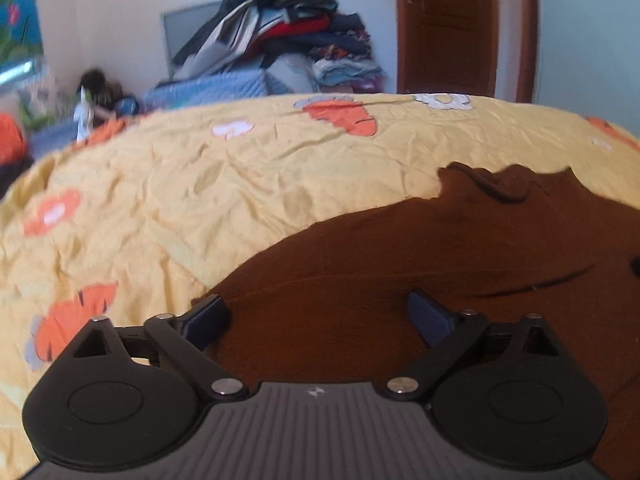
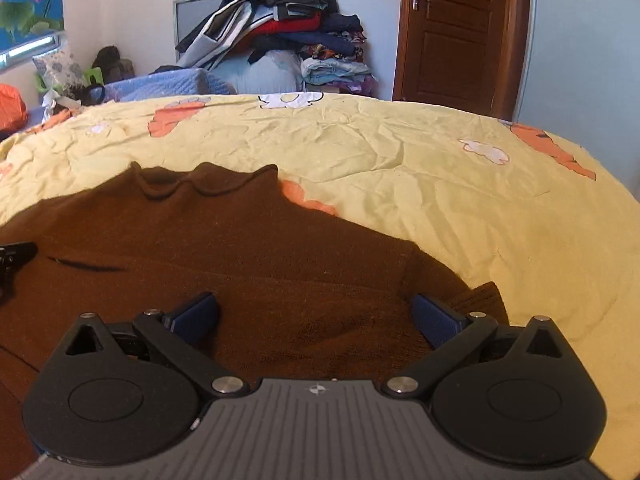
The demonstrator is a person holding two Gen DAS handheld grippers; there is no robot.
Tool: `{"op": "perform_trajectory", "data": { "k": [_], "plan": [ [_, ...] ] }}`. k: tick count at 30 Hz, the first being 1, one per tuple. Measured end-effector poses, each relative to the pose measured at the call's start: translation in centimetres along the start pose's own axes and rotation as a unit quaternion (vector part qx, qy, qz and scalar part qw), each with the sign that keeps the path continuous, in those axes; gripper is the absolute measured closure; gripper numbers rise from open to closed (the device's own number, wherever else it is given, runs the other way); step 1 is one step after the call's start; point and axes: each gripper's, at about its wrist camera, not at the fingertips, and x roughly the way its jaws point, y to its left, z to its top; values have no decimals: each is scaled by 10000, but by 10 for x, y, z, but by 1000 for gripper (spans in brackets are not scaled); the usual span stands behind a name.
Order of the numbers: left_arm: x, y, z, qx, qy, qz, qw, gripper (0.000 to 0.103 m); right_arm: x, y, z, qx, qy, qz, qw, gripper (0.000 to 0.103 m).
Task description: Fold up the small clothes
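A small brown knitted sweater (image 1: pixel 440 248) lies flat on the yellow bedspread (image 1: pixel 240 184), its rolled collar pointing away from me. It also shows in the right wrist view (image 2: pixel 240 240). My left gripper (image 1: pixel 316 316) is open and empty, low over the sweater's left part. My right gripper (image 2: pixel 316 314) is open and empty, low over the sweater's right part near a ribbed cuff (image 2: pixel 486 300). The left gripper's tip (image 2: pixel 16 254) shows at the left edge of the right wrist view.
The yellow bedspread (image 2: pixel 440 184) has orange carrot and white flower prints. Behind the bed stands a tall pile of clothes (image 2: pixel 288 28) on blue bedding. A brown door (image 2: pixel 456 32) is at the back right. Clutter sits at the back left.
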Motion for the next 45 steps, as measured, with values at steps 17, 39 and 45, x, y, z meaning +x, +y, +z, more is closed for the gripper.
{"op": "perform_trajectory", "data": {
  "k": [17,39,45],
  "plan": [
    [-64,-13,-48,-122,206,-447,9987,0,-48,32,-38,-259,108,280,9992,0],
    [-190,-40,-160,189,42,-570,9982,0,-169,84,-149,-334,48,342,9988,0],
    [-205,-45,-156,139,337,-536,9979,0,-182,85,-138,-191,436,184,9987,0]
  ]
}}
